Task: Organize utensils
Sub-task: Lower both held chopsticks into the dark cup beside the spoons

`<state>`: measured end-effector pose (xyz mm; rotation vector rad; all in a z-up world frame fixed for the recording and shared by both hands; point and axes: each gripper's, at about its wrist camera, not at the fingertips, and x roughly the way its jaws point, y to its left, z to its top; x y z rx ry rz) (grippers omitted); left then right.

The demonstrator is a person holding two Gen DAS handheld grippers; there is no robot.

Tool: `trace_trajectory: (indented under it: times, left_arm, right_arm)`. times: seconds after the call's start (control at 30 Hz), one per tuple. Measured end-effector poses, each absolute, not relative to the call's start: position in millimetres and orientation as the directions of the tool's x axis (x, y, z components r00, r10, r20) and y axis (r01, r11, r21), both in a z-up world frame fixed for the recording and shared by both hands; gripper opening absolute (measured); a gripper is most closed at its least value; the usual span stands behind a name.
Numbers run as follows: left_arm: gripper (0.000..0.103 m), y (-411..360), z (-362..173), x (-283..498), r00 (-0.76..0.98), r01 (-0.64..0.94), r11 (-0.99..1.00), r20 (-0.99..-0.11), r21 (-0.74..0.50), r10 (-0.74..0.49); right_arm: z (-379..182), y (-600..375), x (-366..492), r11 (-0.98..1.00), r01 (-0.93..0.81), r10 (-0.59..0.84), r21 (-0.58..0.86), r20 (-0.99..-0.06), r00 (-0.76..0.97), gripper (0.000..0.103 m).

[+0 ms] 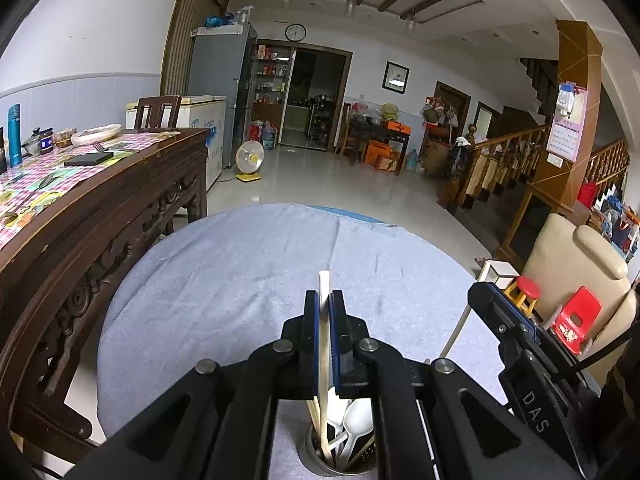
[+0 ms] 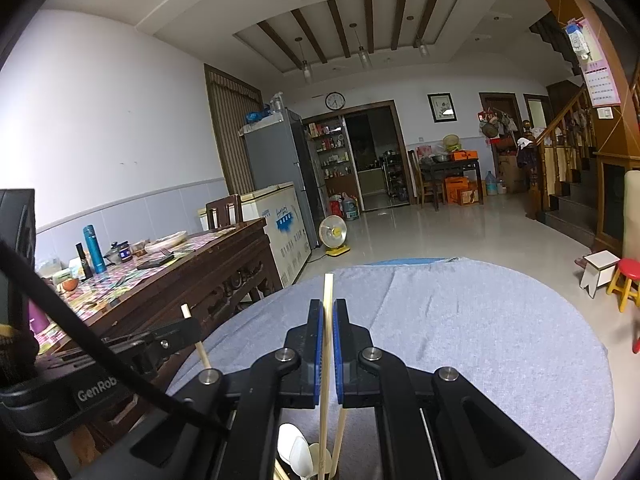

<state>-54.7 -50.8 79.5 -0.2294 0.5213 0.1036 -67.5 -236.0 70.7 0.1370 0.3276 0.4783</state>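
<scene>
In the left wrist view my left gripper [image 1: 325,294] is shut on a pale, slim utensil [image 1: 324,280] that sticks up past the fingertips. Its lower end reaches down into a metal holder [image 1: 316,465] under the jaws. White plastic spoons [image 1: 358,416] and wooden chopsticks stand in that holder. In the right wrist view my right gripper [image 2: 328,303] is shut on a wooden chopstick [image 2: 328,292], held upright over the same spoons [image 2: 296,450]. The two grippers are close side by side: the left gripper [image 2: 188,330] shows at the left there, the right gripper [image 1: 480,294] at the right in the left wrist view.
The holder stands near the front of a round table under a blue-grey cloth [image 1: 240,280]. A dark carved wooden table [image 1: 120,216] with dishes and a blue bottle flanks it on the left. A beige armchair [image 1: 568,252], a red stool and a small red chair sit at the right.
</scene>
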Motion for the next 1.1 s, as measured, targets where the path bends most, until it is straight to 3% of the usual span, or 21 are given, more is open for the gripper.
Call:
trace_trajectory:
  times: [1.1]
  left_arm:
    - [0.004, -45.4, 48.7, -46.7, 0.850, -0.159, 0.965, -0.526, -0.207, 0.027]
  right_arm:
    - [35.7, -237.1, -72.5, 0.876, -0.437, 0.481, 0.202, -0.302, 0.823, 0.005]
